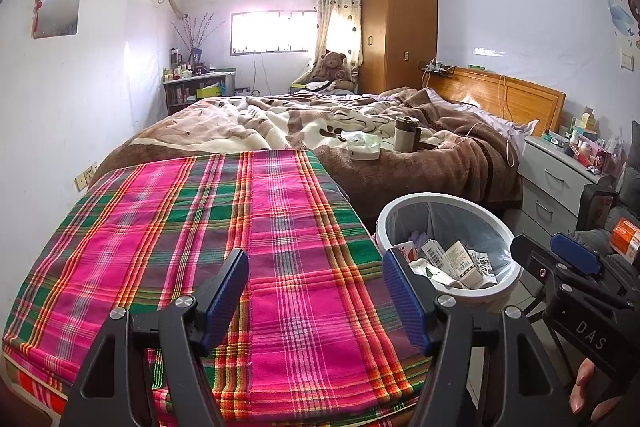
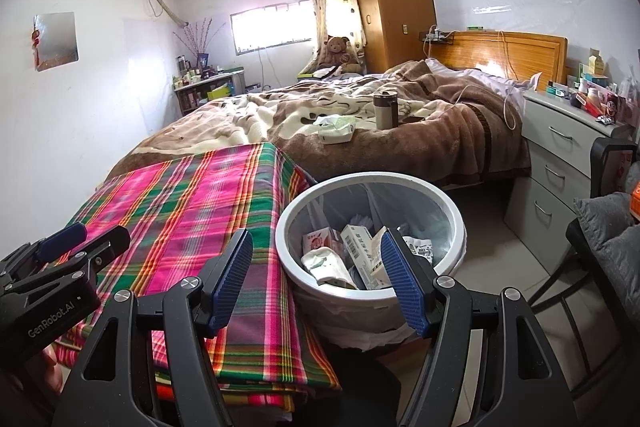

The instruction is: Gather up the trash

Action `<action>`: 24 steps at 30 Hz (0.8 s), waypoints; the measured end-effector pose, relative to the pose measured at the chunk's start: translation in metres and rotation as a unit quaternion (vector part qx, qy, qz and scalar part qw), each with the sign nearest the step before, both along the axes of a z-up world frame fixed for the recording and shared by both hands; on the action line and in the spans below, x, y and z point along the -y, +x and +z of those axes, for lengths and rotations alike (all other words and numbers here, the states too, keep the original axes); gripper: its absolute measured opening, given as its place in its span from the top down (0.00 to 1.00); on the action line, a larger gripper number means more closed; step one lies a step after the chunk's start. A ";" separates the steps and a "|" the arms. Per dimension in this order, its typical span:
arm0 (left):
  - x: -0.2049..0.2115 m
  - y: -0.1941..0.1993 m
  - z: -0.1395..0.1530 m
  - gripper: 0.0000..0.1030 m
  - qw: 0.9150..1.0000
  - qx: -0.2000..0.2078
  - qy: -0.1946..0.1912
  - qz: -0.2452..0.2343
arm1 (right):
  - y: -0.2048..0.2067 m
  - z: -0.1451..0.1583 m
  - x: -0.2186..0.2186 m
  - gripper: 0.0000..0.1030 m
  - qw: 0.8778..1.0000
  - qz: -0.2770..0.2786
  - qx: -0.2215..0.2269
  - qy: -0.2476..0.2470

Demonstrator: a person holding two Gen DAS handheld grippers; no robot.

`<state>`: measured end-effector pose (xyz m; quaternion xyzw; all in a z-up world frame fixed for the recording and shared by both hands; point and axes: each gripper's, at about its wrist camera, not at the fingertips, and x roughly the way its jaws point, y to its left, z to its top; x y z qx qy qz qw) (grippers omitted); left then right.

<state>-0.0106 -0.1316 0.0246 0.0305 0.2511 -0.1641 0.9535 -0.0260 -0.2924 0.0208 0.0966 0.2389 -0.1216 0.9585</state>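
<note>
A white trash bin (image 1: 514, 269) with a grey liner stands on the floor beside the bed and holds cartons, boxes and crumpled paper (image 1: 448, 259). My left gripper (image 1: 316, 279) hovers open over the pink and green plaid cloth (image 1: 224, 219) with nothing between its fingers. My right gripper (image 2: 316, 259) is open too, empty, at the near rim of the bin (image 2: 400, 183), above the trash (image 2: 360, 251) inside. Each gripper shows at the edge of the other's view: the right gripper (image 1: 544, 247) and the left gripper (image 2: 96, 235).
On the brown blanket lie a white tissue pack (image 1: 362, 147) and an upright flask (image 1: 406, 133). A cluttered grey nightstand (image 2: 568, 147) stands right of the bed. A black chair with a grey cushion (image 2: 604, 239) is close on the right. A wardrobe (image 1: 398, 23) fills the far corner.
</note>
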 end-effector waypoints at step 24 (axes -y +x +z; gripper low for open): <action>0.003 -0.002 0.002 0.33 1.000 0.000 -0.001 0.000 | 0.000 0.001 -0.001 0.34 1.000 0.000 -0.003 0.002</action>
